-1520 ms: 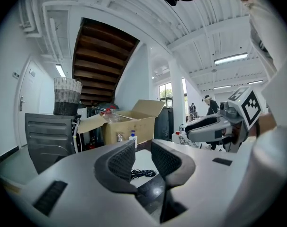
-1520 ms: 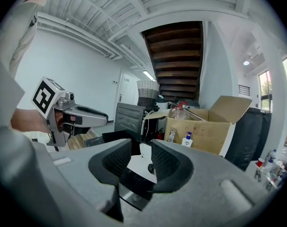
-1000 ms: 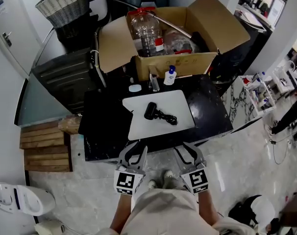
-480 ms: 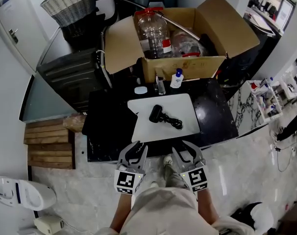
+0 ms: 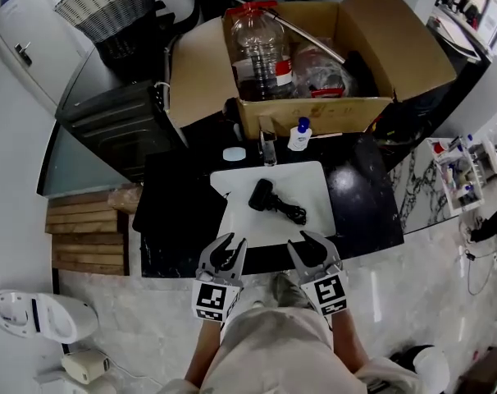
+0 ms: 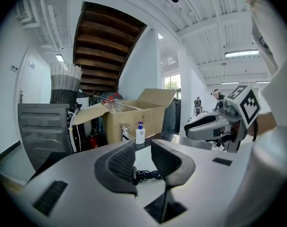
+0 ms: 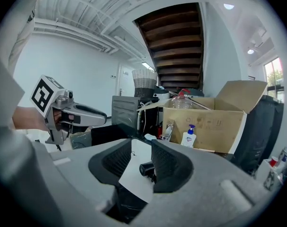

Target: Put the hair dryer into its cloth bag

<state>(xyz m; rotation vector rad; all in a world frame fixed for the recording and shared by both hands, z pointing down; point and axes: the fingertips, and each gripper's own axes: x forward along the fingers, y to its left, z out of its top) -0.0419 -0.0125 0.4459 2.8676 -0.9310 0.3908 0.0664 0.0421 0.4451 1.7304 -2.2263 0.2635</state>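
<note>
Head view: square markers (image 5: 212,300) on left claw (image 5: 231,244), right claw (image 5: 301,243)

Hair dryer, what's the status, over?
Left gripper, right gripper: open, empty. Hair dryer lies untouched on white sheet. Nothing between grippers and dryer.

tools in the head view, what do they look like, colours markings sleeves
Both the left tool and right tool are light grey moulded bodies with curved jaws lined by black ribbed pads. Each carries a cube of black-and-white square markers. No cables show. The person wears a light-coloured top.
</note>
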